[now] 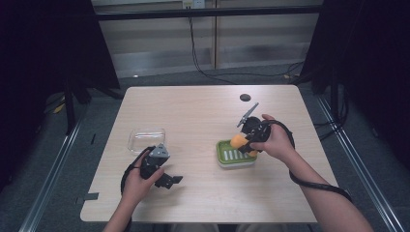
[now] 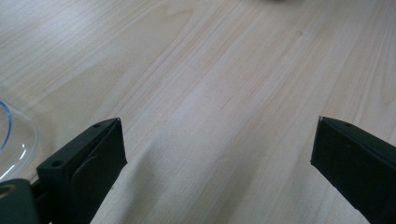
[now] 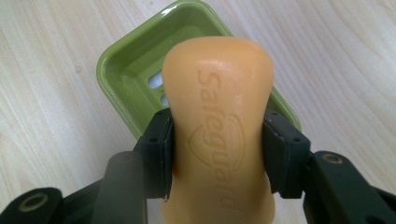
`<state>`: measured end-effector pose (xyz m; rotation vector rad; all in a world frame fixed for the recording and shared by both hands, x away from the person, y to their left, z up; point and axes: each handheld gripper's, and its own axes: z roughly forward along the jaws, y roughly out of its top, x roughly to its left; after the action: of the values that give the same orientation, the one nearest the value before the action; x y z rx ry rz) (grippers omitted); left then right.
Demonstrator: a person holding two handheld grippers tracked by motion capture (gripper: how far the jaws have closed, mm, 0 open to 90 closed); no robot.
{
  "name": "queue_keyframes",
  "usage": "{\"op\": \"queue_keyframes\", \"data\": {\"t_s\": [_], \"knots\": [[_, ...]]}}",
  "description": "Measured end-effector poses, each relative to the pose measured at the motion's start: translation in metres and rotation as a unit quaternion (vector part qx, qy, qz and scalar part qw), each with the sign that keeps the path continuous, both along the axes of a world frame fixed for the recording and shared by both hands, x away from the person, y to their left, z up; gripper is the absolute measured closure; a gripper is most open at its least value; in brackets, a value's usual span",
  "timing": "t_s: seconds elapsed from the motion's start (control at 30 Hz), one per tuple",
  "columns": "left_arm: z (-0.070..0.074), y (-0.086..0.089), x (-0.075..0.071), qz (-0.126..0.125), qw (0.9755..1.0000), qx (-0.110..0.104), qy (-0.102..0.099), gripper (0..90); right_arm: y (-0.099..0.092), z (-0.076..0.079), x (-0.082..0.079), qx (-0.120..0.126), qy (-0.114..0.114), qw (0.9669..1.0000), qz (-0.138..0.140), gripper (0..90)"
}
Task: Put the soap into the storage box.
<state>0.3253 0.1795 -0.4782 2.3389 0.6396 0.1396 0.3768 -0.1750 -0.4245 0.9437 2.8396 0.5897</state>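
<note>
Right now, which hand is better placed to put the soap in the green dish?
The right. Its gripper is shut on the soap, just above the green dish. The left gripper is open, over bare table.

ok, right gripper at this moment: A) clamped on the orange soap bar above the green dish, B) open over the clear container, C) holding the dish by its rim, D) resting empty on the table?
A: in the right gripper view both jaws press the sides of the orange soap bar, with the green dish just beneath it; the right gripper sits over that dish in the high view.
</note>
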Motion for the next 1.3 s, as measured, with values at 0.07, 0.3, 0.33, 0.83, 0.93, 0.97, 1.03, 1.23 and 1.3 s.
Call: {"op": "queue_keyframes", "data": {"t_s": [0.07, 0.3, 0.33, 0.83, 0.93, 0.97, 1.03, 1.23, 1.3], "knots": [[0.0, 0.0, 0.0, -0.002, 1.0, 0.004, 0.001, 2.9, 0.001, 0.0, 0.0, 0.002, 0.002, 1.0, -0.003, 49.7], [0.0, 0.0, 0.0, -0.002, 1.0, 0.0, -0.002, 2.9, 0.003, -0.001, 0.001, 0.002, -0.001, 1.0, 0.008, 49.7], [0.0, 0.0, 0.0, -0.002, 1.0, 0.0, -0.002, 2.9, 0.004, -0.001, 0.001, 0.001, 0.001, 1.0, 0.006, 49.7], [0.0, 0.001, 0.0, 0.0, 1.0, -0.002, -0.003, 2.9, 0.009, -0.005, 0.003, -0.002, 0.0, 0.9997, 0.024, 49.7], [0.001, 0.001, 0.0, -0.001, 1.0, 0.001, -0.004, 2.9, 0.01, -0.006, 0.003, -0.003, -0.001, 0.9995, 0.031, 49.7], [0.001, 0.001, 0.0, -0.001, 1.0, 0.0, -0.004, 2.9, 0.01, -0.007, 0.003, -0.005, -0.002, 0.9994, 0.033, 49.7], [0.001, 0.001, 0.0, 0.0, 1.0, -0.001, -0.006, 2.9, 0.011, -0.007, 0.003, -0.004, 0.001, 0.9994, 0.033, 49.7], [0.0, 0.0, -0.001, 0.004, 1.0, -0.007, -0.004, 2.9, 0.011, -0.008, 0.005, -0.005, 0.002, 0.9992, 0.039, 49.6], [0.001, 0.001, -0.001, 0.003, 1.0, -0.002, -0.004, 2.9, 0.012, -0.009, 0.005, -0.007, 0.0, 0.9992, 0.04, 49.7]]}}
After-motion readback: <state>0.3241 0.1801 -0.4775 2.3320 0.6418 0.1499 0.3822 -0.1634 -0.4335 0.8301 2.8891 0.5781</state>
